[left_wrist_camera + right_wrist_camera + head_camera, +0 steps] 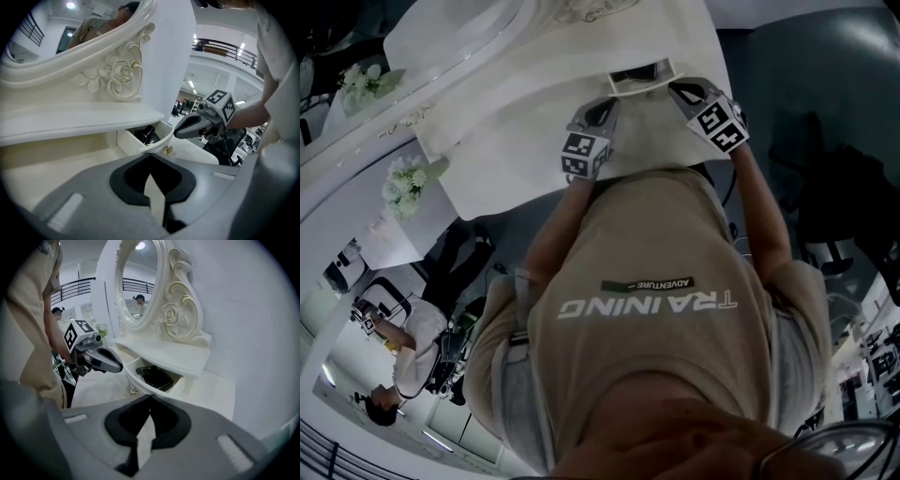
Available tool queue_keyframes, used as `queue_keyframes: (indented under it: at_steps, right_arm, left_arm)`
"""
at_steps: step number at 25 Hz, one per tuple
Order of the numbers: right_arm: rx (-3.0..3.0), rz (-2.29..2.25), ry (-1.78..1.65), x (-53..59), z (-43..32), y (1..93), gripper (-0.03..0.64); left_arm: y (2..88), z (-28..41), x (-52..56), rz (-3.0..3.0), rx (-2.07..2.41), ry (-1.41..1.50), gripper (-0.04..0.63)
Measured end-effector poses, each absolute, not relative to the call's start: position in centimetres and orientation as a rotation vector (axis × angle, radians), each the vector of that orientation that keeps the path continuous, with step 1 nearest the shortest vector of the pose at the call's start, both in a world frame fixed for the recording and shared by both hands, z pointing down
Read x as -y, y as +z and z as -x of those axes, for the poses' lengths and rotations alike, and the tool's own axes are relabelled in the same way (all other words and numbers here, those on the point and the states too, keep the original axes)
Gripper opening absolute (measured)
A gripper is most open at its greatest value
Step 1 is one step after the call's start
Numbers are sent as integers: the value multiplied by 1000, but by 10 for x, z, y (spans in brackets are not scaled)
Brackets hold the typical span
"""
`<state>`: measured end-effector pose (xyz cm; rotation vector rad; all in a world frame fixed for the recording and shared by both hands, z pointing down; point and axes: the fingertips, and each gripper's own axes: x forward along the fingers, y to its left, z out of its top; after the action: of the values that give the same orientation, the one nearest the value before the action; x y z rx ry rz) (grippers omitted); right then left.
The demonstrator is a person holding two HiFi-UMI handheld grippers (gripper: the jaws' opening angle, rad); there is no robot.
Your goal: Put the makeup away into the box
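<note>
The white dressing table's small drawer (642, 77) stands pulled out under the shelf. Black makeup cases (154, 376) lie inside it, and the left gripper view shows them as dark shapes (146, 134). A brass knob (133, 391) sits on the drawer front. My left gripper (605, 105) hovers just left of the drawer, jaws shut with nothing in them. My right gripper (680, 89) is just right of the drawer, also shut and empty. Each gripper view shows the other gripper close to the drawer front: the right gripper (178, 132) and the left gripper (118, 365).
An oval mirror in an ornate carved frame (176, 310) rises above the shelf (164, 352). White flowers (405, 183) stand at the table's left. A person (403, 347) stands off to the left behind me. The tabletop (516, 141) spreads in front of the drawer.
</note>
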<state>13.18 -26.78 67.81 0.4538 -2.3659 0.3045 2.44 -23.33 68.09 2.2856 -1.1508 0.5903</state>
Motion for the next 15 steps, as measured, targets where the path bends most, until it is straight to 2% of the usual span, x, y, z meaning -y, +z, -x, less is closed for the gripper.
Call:
queue_keyframes:
  at_steps: [15]
  right_arm:
    - [2372, -364, 300, 281, -99, 686, 5]
  left_arm:
    - [684, -12, 267, -2263, 1215, 573, 8]
